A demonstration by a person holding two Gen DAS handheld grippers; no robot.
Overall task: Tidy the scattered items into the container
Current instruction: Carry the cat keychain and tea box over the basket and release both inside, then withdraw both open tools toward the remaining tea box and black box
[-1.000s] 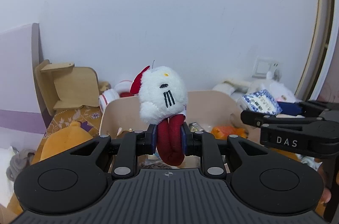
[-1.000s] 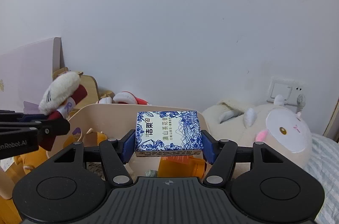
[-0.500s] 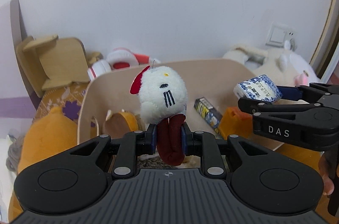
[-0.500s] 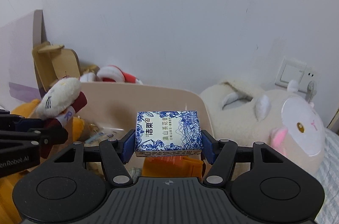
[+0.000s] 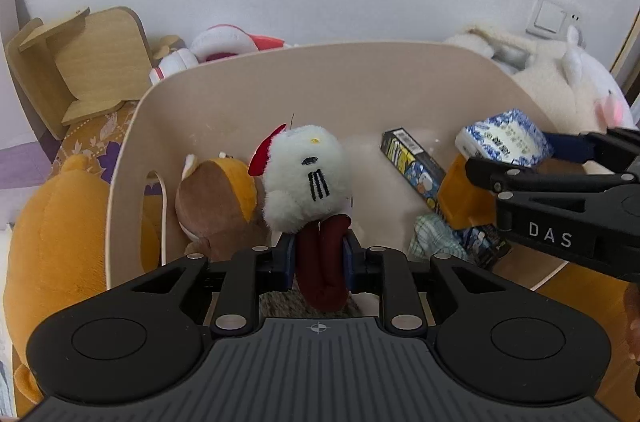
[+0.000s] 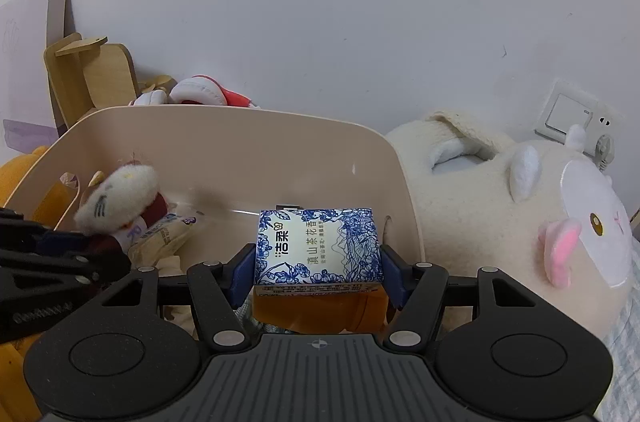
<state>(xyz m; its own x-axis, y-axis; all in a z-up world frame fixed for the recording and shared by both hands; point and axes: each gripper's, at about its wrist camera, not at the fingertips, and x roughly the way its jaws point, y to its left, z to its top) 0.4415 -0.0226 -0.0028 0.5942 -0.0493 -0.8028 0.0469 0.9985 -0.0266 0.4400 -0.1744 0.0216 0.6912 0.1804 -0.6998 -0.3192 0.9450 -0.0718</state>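
At the far left I am seeing a large orange plush toy point(image 5: 52, 242) lying outside the beige round-cornered plastic container point(image 5: 320, 70). Inside the container's left side a small brown and orange plush bear point(image 5: 216, 198) is resting. My left gripper point(image 5: 319, 254) is hanging over the container, its jaws pinching the dark red legs of a small white plush cat with a red bow point(image 5: 304, 178), whose head is sticking up above the fingers. Further right, a dark printed carton point(image 5: 412, 162) is leaning on the container floor beside an orange plastic block point(image 5: 460, 194) and a green checked cloth point(image 5: 436, 238). My right gripper point(image 6: 318, 272) is clamping the sides of a blue-and-white floral tissue packet point(image 6: 318, 246), holding it above the container's right half. Outside, at the far right, a big cream plush sheep point(image 6: 520, 206) is lying against the wall.
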